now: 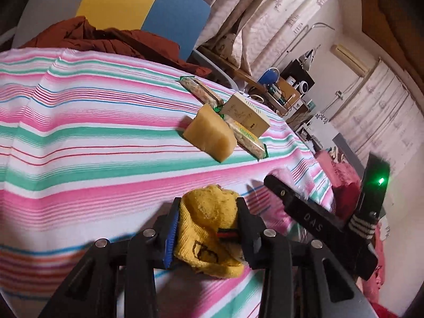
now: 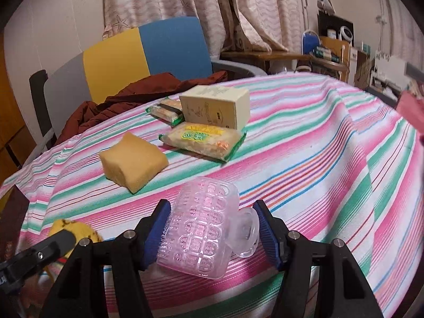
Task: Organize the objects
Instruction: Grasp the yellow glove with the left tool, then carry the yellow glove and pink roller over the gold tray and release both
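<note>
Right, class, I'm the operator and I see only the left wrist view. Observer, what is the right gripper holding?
Observer: The right gripper is shut on a clear pink plastic cup that lies on its side.
Operator: Where do the pads press?
Observer: One presses the ribbed body, the other the cup's looped handle.
Operator: Does the right wrist view show the yellow terry sock in my left gripper?
Observer: Only a corner of it, at the lower left, behind one black finger.
</note>
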The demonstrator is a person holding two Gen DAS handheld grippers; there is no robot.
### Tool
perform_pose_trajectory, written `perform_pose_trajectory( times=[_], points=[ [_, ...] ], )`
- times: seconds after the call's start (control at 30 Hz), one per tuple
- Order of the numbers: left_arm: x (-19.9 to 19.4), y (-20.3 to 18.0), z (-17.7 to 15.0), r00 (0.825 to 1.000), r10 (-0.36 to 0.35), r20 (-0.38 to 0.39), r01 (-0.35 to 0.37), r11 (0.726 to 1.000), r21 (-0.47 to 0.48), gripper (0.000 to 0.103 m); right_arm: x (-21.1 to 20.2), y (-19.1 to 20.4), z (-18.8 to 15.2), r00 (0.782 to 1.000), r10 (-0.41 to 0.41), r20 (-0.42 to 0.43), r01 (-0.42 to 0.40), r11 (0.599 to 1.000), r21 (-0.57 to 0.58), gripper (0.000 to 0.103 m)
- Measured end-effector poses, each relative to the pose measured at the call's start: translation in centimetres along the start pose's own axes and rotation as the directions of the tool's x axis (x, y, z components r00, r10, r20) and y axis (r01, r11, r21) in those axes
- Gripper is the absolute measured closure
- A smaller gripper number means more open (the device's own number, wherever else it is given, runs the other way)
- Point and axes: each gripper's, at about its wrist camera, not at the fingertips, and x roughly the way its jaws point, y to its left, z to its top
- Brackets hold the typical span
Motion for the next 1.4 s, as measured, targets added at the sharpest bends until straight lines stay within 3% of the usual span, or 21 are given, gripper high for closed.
perform_pose_trajectory(
  times=[0.13,0.3,0.4,0.6,0.73,0.87,1.03,1.27,1.4],
  points=[
    [-1.2,0.3,-1.0,1.000,-0.002,0.019,0.002,1.000,-0.006,0.064,-1.3,2.0,-0.2,0.997,-0.024,0.069,0.031,0.995,-0.099,0.039],
    [-4.0,0.6,-2.9,0.999,-0.008,0.037,0.009,0.999,-0.038,0.065,-1.8,4.4,-0.6,0.995,-0.035,0.094,0.055,0.974,-0.219,0.039],
    [-6.3,0.9,-4.3,0.998,-0.033,0.046,0.036,0.997,-0.062,0.065,-1.6,4.7,-0.6,0.995,-0.041,0.090,0.062,0.969,-0.238,0.039],
    [-11.0,0.4,-5.1,0.994,-0.059,0.097,0.062,0.998,-0.023,0.065,-2.0,4.8,-0.8,0.995,-0.029,0.092,0.050,0.970,-0.239,0.039],
    [-14.4,0.6,-5.3,0.989,-0.047,0.142,0.048,0.999,-0.001,0.065,-2.6,6.0,-1.6,0.998,0.010,0.057,0.005,0.964,-0.266,0.039],
    [-17.7,1.9,-5.6,0.981,-0.004,0.192,0.005,1.000,-0.003,0.065,-3.9,7.4,-2.8,0.990,0.141,-0.011,-0.140,0.968,-0.210,0.039],
    [-21.4,4.6,-5.9,0.966,0.076,0.247,-0.066,0.997,-0.051,0.065,-6.5,11.2,-3.3,0.949,0.312,-0.052,-0.316,0.929,-0.195,0.039],
    [-26.6,8.9,-5.8,0.922,0.186,0.338,-0.142,0.979,-0.149,0.065,-11.6,18.8,-4.2,0.839,0.536,-0.095,-0.541,0.801,-0.258,0.039],
    [-28.9,11.7,-5.4,0.897,0.254,0.361,-0.189,0.960,-0.207,0.065,-13.2,22.8,-5.4,0.778,0.609,-0.153,-0.625,0.726,-0.287,0.039]
  ],
)
